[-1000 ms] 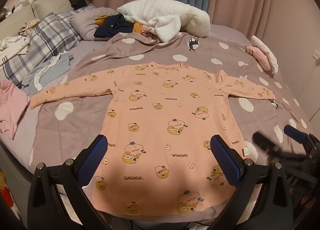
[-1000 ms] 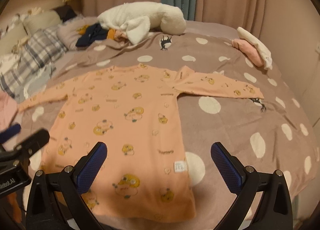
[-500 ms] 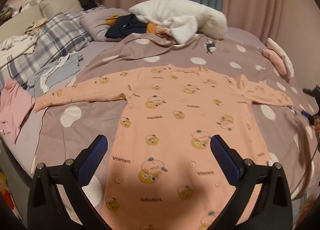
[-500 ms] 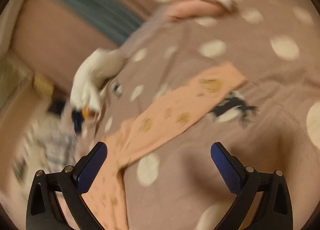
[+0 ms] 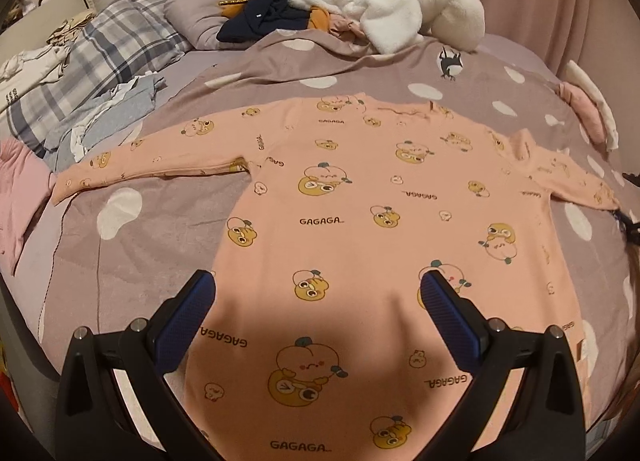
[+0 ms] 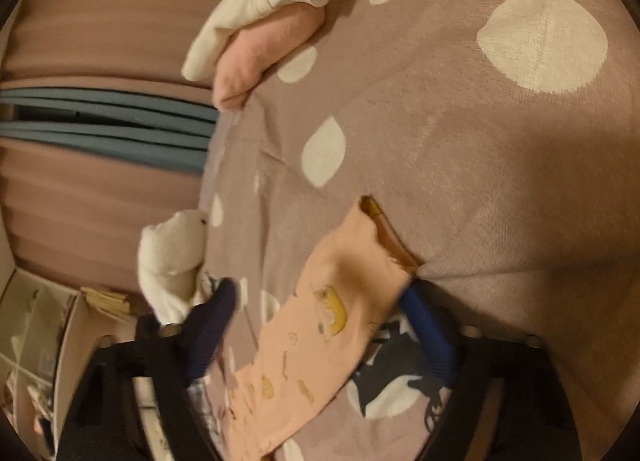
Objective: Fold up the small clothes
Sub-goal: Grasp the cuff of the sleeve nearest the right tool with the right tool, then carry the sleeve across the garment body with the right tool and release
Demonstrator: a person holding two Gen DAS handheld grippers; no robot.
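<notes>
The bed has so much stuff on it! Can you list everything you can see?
Peach pyjama top: one, peach with cartoon prints, spread flat mid-bed.
Dotted blanket: one, mauve with white spots, under the top.
Fleece garment: one, white, heaped at the far side.
Navy garment: one, dark blue, beside the fleece.
Plaid pillow: one, grey-blue check, far left.
Blue-grey clothes: small pile, below the pillow.
Pink cloth: one, left edge.
Folded pink-and-cream pile: one, far right edge.
Curtains: pink, with a teal strip.
Left gripper: open, above the hem.
Right gripper: around the right sleeve cuff, blurred.
</notes>
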